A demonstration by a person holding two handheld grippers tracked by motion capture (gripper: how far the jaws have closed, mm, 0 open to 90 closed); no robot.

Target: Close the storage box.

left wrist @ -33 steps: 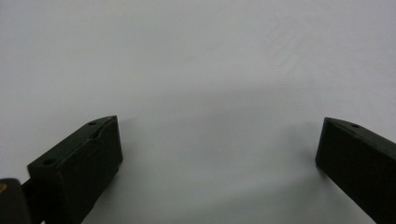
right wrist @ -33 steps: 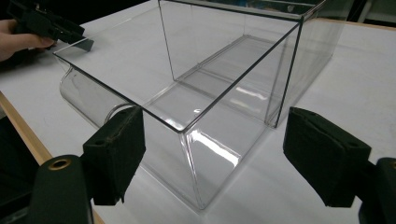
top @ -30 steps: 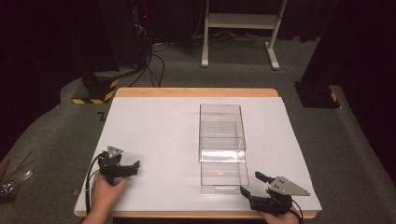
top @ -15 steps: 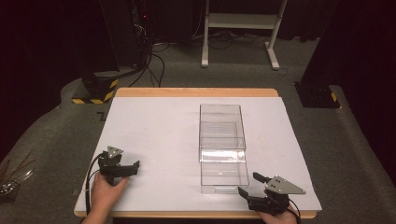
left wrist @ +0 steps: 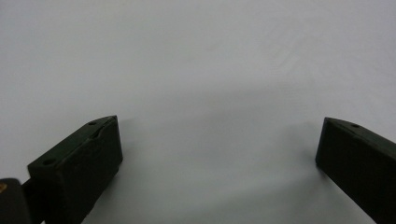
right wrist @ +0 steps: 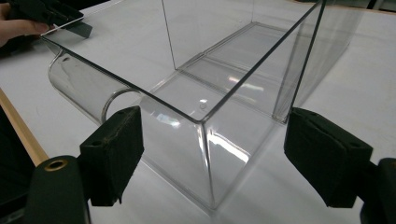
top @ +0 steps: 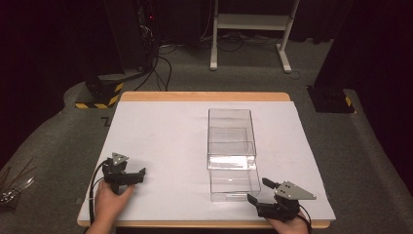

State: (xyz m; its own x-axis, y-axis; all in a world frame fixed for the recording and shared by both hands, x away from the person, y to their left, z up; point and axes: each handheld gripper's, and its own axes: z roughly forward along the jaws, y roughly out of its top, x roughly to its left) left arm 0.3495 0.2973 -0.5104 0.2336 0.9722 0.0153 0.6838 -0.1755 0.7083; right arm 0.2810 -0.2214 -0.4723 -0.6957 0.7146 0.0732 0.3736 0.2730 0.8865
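White table [top: 160, 131] carries a clear plastic box [top: 231, 146], long axis running away from the person, nothing visible inside. Right gripper [top: 257, 191] sits just beside the box's near right corner, jaws spread wide, that corner between them. Left gripper [top: 139, 174], well apart at near left, jaws wide over bare table.

Clear plastic drawer box [top: 232, 153] [right wrist: 196, 88], drawer partly pulled out, upright on the white table [top: 160, 141].
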